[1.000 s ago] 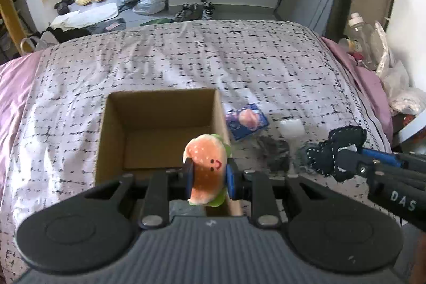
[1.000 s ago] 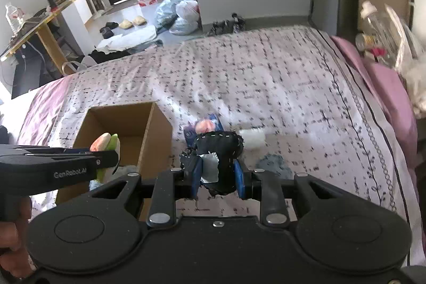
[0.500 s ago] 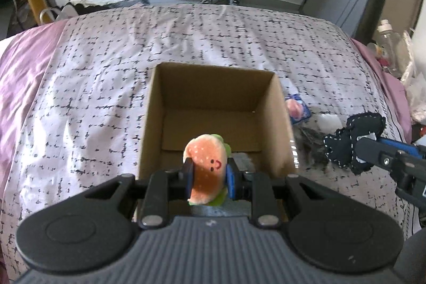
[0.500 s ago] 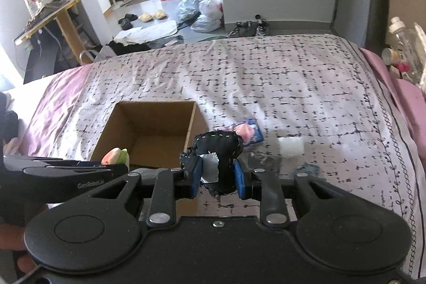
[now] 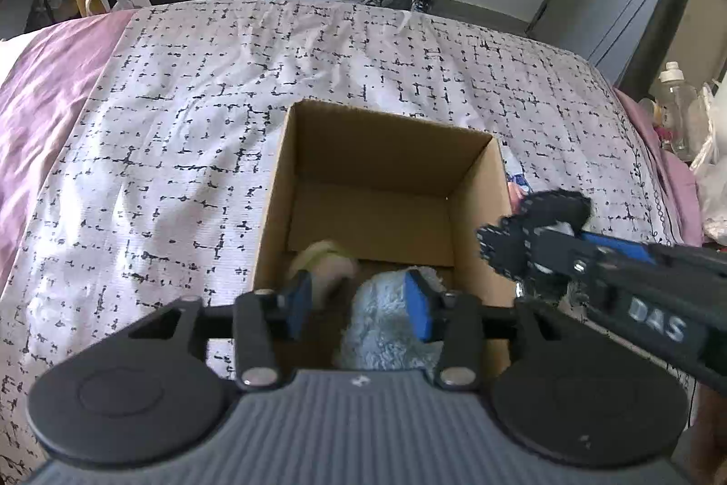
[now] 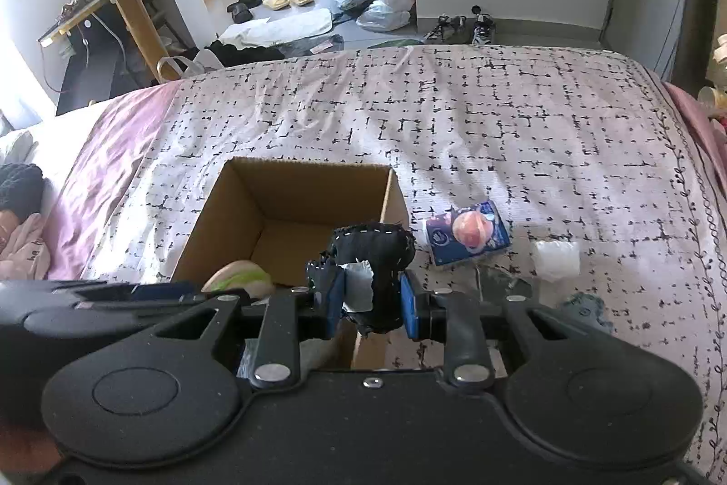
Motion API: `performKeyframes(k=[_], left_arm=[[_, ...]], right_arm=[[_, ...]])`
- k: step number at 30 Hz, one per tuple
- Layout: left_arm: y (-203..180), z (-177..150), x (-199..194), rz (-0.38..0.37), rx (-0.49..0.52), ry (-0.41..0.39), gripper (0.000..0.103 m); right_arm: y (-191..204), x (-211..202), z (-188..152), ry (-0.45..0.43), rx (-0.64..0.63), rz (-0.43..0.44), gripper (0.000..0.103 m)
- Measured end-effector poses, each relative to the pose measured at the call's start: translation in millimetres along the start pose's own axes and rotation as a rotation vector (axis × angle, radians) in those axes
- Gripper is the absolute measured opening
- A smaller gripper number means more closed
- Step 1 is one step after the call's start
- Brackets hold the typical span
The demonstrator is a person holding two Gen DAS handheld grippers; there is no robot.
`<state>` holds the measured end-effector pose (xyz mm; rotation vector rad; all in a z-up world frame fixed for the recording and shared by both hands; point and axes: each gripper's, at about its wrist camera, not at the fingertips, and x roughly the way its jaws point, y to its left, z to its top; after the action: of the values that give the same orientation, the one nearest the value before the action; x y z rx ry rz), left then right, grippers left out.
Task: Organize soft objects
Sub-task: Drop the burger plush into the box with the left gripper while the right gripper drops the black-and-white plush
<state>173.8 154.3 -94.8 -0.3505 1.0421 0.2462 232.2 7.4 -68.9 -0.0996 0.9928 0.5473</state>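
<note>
Jaws of your left gripper (image 5: pixel 359 305) have just been opening, the burger plush (image 5: pixel 325 264) dropping into the cardboard box (image 5: pixel 386 148) mid-bed, while your right gripper (image 6: pixel 370 303) clenches the black plush (image 6: pixel 372 257) beside its rim, with other items waiting on the bed (image 6: pixel 500 112).

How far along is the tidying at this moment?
Done: the burger toy and a blue fluffy toy are in the cardboard box; the left tongs have just opened. In hand: the right tongs grip a black toy. Left: the tissue pack and white wad on the bed.
</note>
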Motion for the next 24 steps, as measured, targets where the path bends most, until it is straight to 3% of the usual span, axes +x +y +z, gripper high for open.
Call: performKeyframes(k=[9,13,18,21,24], left_arm=[[11.9,4.1,0.6,0.022,-0.035,-0.029,0.062],[18.0,5.0,3.1,0.037,-0.054,-0.027,0.064],[21.6,4.8,3.3,0.031,-0.073,-0.03,0.064],[18.9,4.5,4.0,0.029,-0.067,-0.021,0.074],[14.7,3.4,2.5,0.034,-0.058,-0.023,0.076]], right_arm=[[2.3,18.6,5.0,0.03,0.022,0.039,0.029],[-3.2,23.4,5.8,0.057,0.078,0.096,0.033],[-6.0,18.1,3.1,0.05,0.081,0.094,0.035],[-9.3,14.6,2.2,0.049,0.085,0.1,0.042],[-12.1,6.0,0.7,0.027,0.066,0.093,0.049]])
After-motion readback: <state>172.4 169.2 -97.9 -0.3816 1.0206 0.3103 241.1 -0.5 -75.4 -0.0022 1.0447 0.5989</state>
